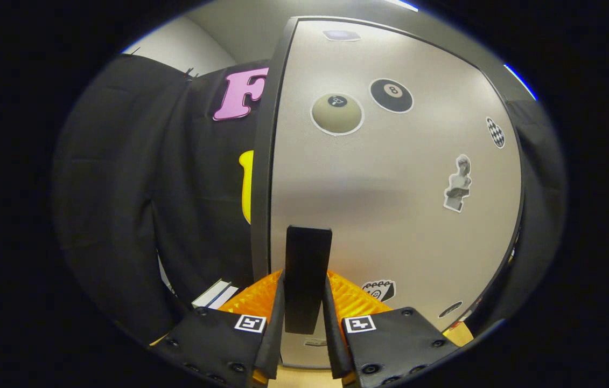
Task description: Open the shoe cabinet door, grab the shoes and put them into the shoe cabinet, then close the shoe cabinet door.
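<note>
Here, the gripper [304,318] has both fingers clamped on the upright black handle [308,269] of the shoe cabinet door [390,178], directly ahead; the handle looks rigid, a firm hold for swinging the light panel.

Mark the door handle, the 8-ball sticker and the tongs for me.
handle [308,258]: gripper view, mid bar, between the tongs.
8-ball sticker [391,95]: gripper view, its centre, on the door.
tongs [304,315]: gripper view, midway between tips, shut on the handle.

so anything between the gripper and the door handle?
Nothing visible. The gripper has its fingers closed on the black door handle, one on each side, against the sticker-covered cabinet door. Whether the door is shut or ajar can't be told from this view.
</note>
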{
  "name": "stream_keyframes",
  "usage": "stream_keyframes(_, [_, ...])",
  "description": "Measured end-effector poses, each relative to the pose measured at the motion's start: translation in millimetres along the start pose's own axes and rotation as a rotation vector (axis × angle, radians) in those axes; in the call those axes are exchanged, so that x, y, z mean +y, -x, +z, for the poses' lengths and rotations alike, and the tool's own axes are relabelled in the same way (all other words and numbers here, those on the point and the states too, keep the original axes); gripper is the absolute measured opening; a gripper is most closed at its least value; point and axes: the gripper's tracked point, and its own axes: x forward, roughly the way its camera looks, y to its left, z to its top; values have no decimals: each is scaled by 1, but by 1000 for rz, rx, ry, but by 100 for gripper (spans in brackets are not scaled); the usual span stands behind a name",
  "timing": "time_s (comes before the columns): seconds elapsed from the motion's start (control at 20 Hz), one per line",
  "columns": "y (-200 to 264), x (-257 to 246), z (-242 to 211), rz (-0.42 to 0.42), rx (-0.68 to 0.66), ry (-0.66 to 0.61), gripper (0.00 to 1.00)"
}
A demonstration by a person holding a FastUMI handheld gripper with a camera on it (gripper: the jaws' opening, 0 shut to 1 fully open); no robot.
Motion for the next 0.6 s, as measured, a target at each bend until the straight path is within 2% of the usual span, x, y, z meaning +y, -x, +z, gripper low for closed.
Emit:
stream_keyframes(0.2, [0, 0, 2, -1, -11, 12, 31])
stream_keyframes(0.25, [1, 0, 0, 7, -7, 22, 27])
stream_keyframes(0.4, [3, 1, -3, 68, 3, -20, 19])
stream_keyframes(0.6, [22, 3, -3, 120, -4, 7, 12])
